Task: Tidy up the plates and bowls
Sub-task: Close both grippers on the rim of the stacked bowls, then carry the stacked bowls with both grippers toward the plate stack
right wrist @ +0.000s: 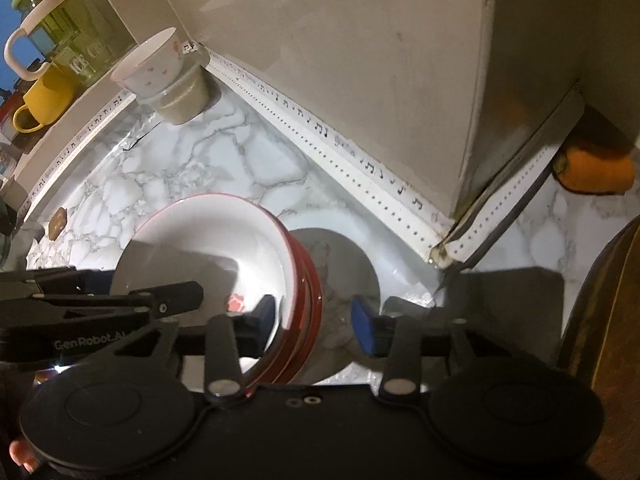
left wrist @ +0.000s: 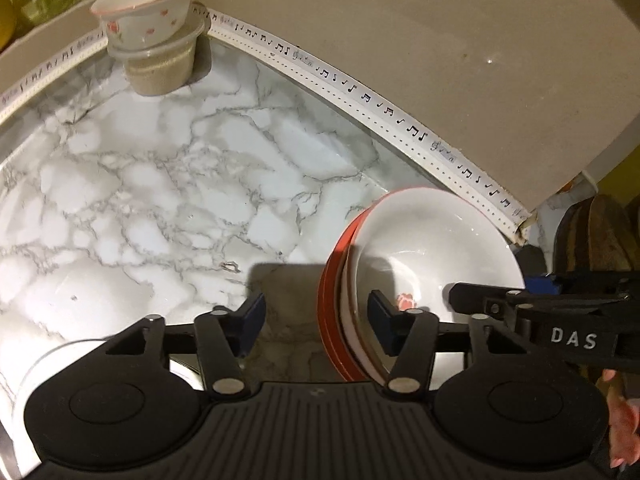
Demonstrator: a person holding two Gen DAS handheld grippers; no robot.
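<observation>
Landmark: marble countertop (right wrist: 192,168);
Yellow mug (right wrist: 38,98): ledge beyond countertop's left edge;
Green-lidded pitcher (right wrist: 52,28): behind mug;
Orange object (right wrist: 596,168): countertop's far right

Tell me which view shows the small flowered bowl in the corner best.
Left wrist view: the flowered bowl sits nearer, its red flowers clear, stacked on a lidded tub. The right wrist view shows it smaller and tilted, flowers faint.
</observation>
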